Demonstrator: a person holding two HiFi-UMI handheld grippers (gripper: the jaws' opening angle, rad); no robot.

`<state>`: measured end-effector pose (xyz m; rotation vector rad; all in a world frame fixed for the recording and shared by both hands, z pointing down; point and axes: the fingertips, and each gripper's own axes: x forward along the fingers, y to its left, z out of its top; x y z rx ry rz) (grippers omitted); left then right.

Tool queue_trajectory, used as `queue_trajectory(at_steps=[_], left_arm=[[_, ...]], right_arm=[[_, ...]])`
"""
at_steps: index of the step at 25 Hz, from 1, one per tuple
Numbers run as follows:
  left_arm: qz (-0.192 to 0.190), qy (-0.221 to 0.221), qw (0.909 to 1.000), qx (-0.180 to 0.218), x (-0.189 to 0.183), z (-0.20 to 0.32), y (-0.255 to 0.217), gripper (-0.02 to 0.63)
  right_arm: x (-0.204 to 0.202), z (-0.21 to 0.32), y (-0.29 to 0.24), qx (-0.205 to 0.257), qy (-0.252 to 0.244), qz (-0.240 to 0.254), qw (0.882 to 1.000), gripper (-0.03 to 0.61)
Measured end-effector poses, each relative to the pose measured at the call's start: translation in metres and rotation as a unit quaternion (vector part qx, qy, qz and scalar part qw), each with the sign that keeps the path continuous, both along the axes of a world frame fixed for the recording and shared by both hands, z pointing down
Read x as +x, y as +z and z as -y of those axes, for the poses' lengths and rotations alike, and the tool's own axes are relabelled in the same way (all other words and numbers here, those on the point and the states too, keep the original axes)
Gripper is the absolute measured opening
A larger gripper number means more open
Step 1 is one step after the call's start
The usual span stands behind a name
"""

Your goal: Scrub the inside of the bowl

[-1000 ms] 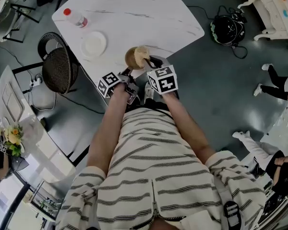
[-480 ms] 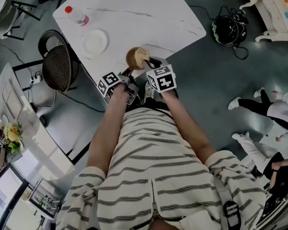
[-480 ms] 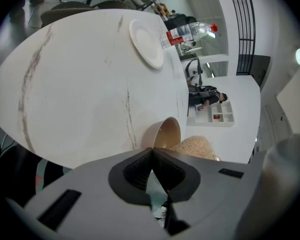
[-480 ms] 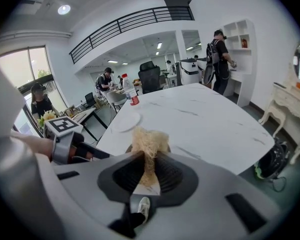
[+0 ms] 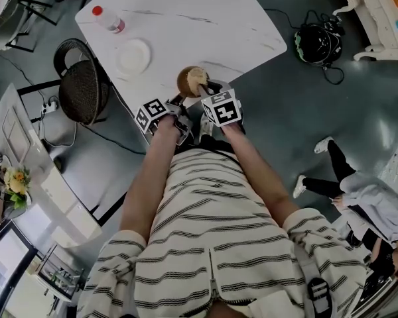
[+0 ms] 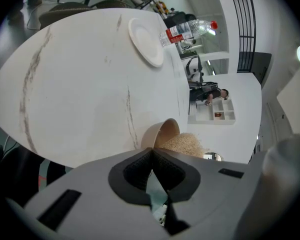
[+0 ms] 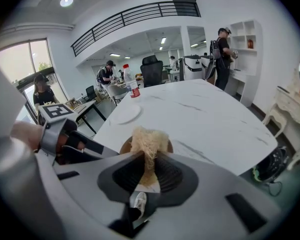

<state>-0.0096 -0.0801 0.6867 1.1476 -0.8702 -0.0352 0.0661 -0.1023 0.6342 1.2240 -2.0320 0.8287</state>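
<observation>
A brown wooden bowl (image 5: 188, 81) stands near the front edge of the white marble table (image 5: 186, 18). My left gripper (image 5: 178, 102) is shut on its near rim; in the left gripper view the bowl (image 6: 158, 133) lies just past the closed jaws (image 6: 151, 152). My right gripper (image 5: 204, 91) is shut on a pale fibrous scrubber (image 7: 148, 140). The scrubber (image 5: 198, 77) is pressed into the bowl's inside, over the brown rim (image 7: 125, 146). The left gripper (image 7: 65, 143) shows at the left of the right gripper view.
A white plate (image 5: 133, 56) and a red-capped water bottle (image 5: 108, 18) sit farther back on the table's left. A dark woven chair (image 5: 83, 93) stands at the table's left side. Several people are in the room behind; one walks on the floor at right (image 5: 331, 177).
Both grippers stay at the bowl; the scrubber has shifted slightly inside it. The person on the floor at right has walked toward the lower right.
</observation>
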Motion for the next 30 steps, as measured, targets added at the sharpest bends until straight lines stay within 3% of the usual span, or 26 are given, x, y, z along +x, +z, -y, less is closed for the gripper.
queue_trajectory(at_steps=[12, 30], left_arm=[[0.002, 0.010, 0.9999, 0.007, 0.002, 0.001, -0.002, 0.008], [0.011, 0.010, 0.9997, 0.018, -0.001, 0.010, -0.004, 0.008]], right_arm=[[0.006, 0.015, 0.014, 0.009, 0.001, -0.011, 1.000, 0.071], [-0.029, 0.032, 0.014, 0.025, -0.043, -0.001, 0.999, 0.067]])
